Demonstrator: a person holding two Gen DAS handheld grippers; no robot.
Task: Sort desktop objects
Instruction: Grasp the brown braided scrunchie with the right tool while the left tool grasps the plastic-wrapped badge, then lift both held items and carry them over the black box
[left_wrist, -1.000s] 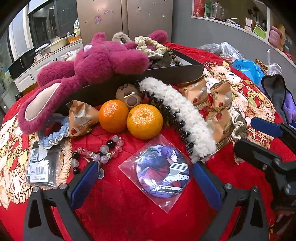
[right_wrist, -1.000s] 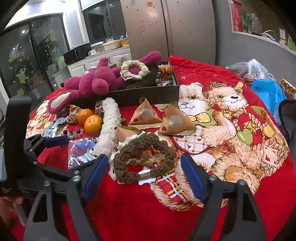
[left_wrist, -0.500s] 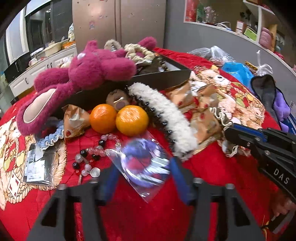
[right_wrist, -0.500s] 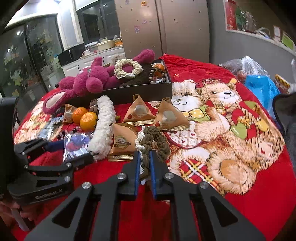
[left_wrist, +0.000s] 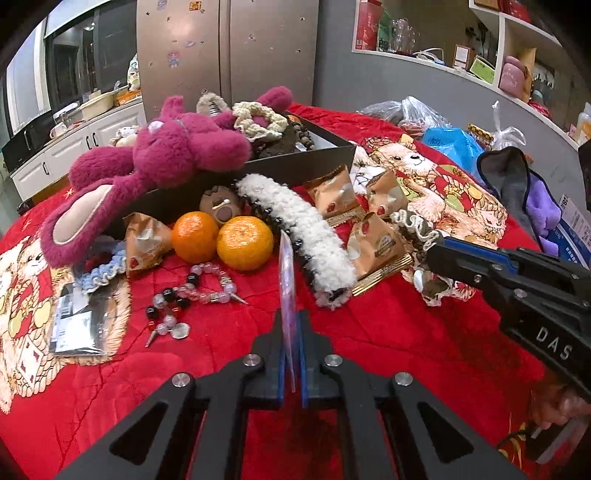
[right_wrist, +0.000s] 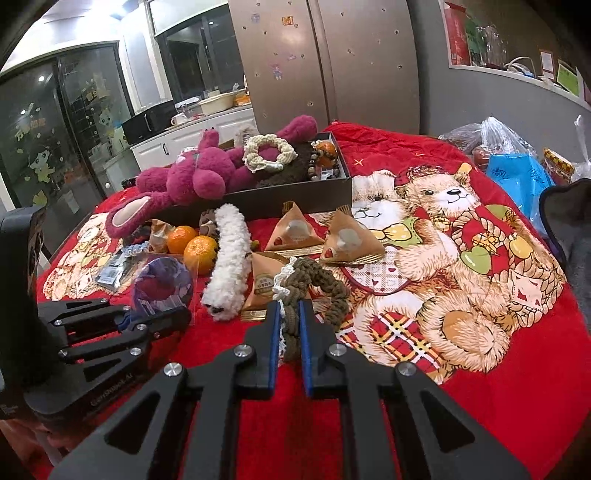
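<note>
Left wrist view: left gripper (left_wrist: 291, 325) just snapped shut on the badge (left_wrist: 286, 273); right gripper (right_wrist: 288, 325) squeezes the brown scrunchie (right_wrist: 314, 284). Box (right_wrist: 295, 195) next, I think.

- The cloth (right_wrist: 424, 155) on the table is plush red fabric, soft and matt.
- The badge (right_wrist: 162, 282) sits in a clear, glossy plastic sleeve.
- The scrunchie (right_wrist: 314, 284) is braided olive yarn (rough, with a white lace edge).
- The clip (left_wrist: 295, 225) is fluffy white fleece over black plastic teeth.
- The oranges (left_wrist: 243, 242) look dimpled and slightly shiny.
- The fridge (right_wrist: 332, 62) is brushed metal.
</note>
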